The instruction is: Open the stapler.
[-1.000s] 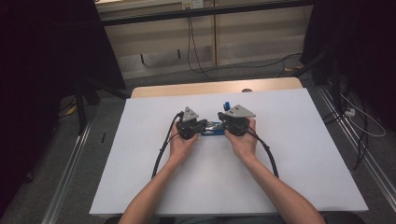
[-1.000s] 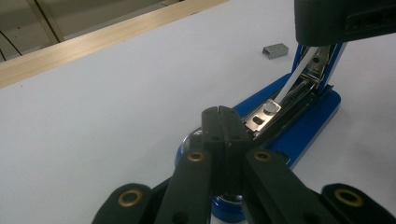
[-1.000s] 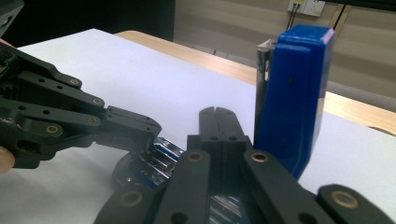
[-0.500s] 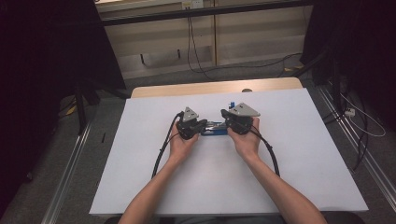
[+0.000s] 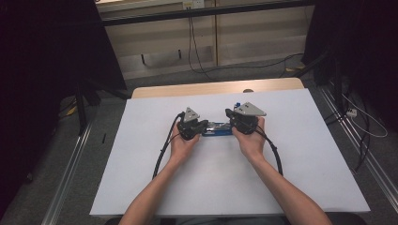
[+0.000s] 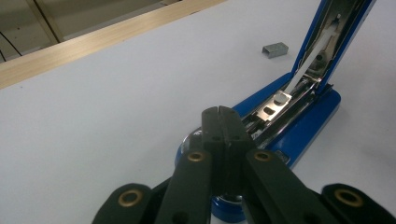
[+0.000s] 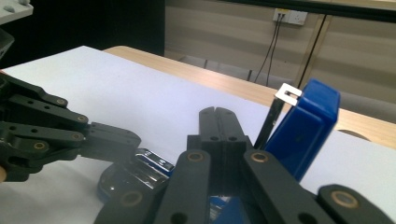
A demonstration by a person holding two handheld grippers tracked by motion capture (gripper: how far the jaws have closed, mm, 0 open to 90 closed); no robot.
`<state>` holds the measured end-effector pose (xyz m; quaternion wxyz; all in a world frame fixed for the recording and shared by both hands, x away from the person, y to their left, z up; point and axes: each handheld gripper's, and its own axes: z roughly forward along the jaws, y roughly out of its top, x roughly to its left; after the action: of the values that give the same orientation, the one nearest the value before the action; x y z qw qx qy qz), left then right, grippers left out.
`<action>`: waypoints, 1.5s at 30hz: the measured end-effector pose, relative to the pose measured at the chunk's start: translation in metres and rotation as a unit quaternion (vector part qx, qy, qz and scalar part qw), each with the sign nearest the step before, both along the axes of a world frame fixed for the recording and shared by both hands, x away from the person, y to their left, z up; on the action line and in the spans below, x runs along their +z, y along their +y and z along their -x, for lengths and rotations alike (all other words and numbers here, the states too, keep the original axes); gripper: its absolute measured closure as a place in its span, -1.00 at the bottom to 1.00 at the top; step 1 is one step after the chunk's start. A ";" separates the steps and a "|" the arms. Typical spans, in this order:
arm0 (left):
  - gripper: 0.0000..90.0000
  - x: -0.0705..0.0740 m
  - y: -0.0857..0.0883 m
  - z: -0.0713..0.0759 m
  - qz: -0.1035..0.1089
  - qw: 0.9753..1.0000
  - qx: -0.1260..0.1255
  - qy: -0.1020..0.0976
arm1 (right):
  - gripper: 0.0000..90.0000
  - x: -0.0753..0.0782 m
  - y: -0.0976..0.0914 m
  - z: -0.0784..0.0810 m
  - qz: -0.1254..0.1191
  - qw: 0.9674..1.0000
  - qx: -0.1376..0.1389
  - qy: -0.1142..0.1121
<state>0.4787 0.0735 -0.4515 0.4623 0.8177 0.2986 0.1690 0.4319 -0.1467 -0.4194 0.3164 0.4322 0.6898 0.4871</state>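
In the high view our forearms come in from the bottom edge; the left hand (image 5: 180, 143) carries the left gripper (image 5: 191, 127) and the right hand (image 5: 249, 140) carries the right gripper (image 5: 242, 121); black cables (image 5: 162, 152) trail back from both toward us. Both grippers sit over a blue stapler (image 5: 217, 129) lying near the middle of the white table sheet (image 5: 141, 154), left gripper at its left end, right gripper at its right end.

In the left gripper view our jaws are pressed fully together with nothing between them; the tips sit over the rounded front end of the stapler base (image 6: 308, 123); whether they touch it we cannot tell. The stapler is opened up; its blue top arm (image 6: 334, 35) stands raised from the hinge, the metal staple channel (image 6: 280, 105) exposed; beyond it a small block of staples (image 6: 274, 49) lies loose on the sheet, apart from the stapler.

In the right gripper view our jaws are likewise closed flat on each other, gripping nothing; just beside them on the right rises the blue top arm (image 7: 306, 133) with a thin metal strip (image 7: 275, 114) standing next to it; the left gripper (image 7: 56, 135) reaches in from the left over the shiny base (image 7: 140, 170). Farther off the wooden table edge (image 5: 216, 87) shows past the sheet; then grey floor and wall cables (image 5: 192, 33).
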 end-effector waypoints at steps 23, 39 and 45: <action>1.00 0.000 0.000 0.000 0.003 1.000 0.002 0.001 | 1.00 -0.002 -0.028 0.004 0.013 1.000 -0.007 0.002; 1.00 0.000 -0.001 0.001 -0.002 1.000 0.002 -0.001 | 1.00 -0.005 -0.046 0.007 0.021 1.000 -0.013 0.010; 1.00 0.000 0.000 0.001 -0.001 1.000 0.000 -0.003 | 1.00 -0.005 -0.056 0.009 0.023 0.999 -0.016 0.015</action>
<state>0.4782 0.0733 -0.4516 0.4622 0.8178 0.2969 0.1715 0.4226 -0.2029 -0.4247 0.3239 0.4433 0.6982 0.4595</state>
